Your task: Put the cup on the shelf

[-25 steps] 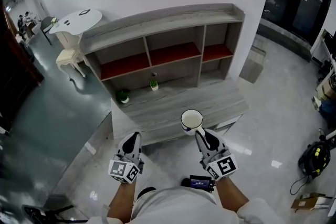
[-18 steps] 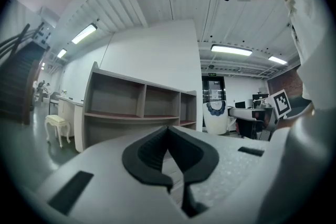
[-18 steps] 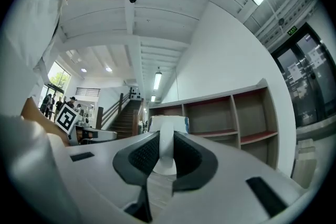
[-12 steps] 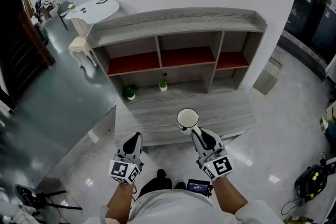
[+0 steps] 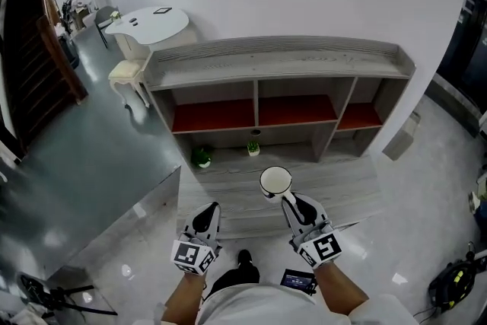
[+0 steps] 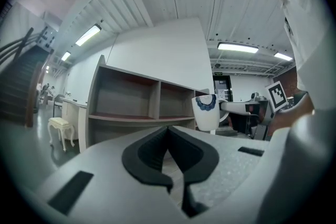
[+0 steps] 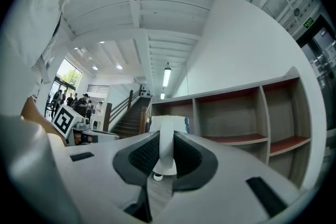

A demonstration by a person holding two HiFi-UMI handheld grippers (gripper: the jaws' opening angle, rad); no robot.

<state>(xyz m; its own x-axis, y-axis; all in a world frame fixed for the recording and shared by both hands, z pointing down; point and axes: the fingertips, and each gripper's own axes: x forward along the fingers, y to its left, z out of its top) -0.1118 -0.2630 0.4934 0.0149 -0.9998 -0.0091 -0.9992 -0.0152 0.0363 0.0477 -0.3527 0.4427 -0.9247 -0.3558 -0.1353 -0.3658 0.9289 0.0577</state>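
A white cup [image 5: 275, 182] with a blue pattern hangs upright in the air, held by its handle in my right gripper [image 5: 290, 199], which is shut on it. It is in front of the grey shelf unit [image 5: 281, 65] and above its low front ledge [image 5: 327, 190]. In the right gripper view the cup's handle [image 7: 166, 149] stands pinched between the jaws. From the left gripper view the cup [image 6: 205, 112] shows at the right. My left gripper [image 5: 206, 218] is shut and empty, held low at the left of the cup.
The shelf has three compartments with red floors [image 5: 296, 110]. Two small potted plants [image 5: 202, 157] [image 5: 253, 149] stand on the ledge below them. A white round table [image 5: 156, 23] and a chair [image 5: 128, 73] stand at the back left. A phone [image 5: 299, 281] shows at my waist.
The shelf unit now sits lower and closer in the head view. Both grippers and the cup have kept their pose before me.
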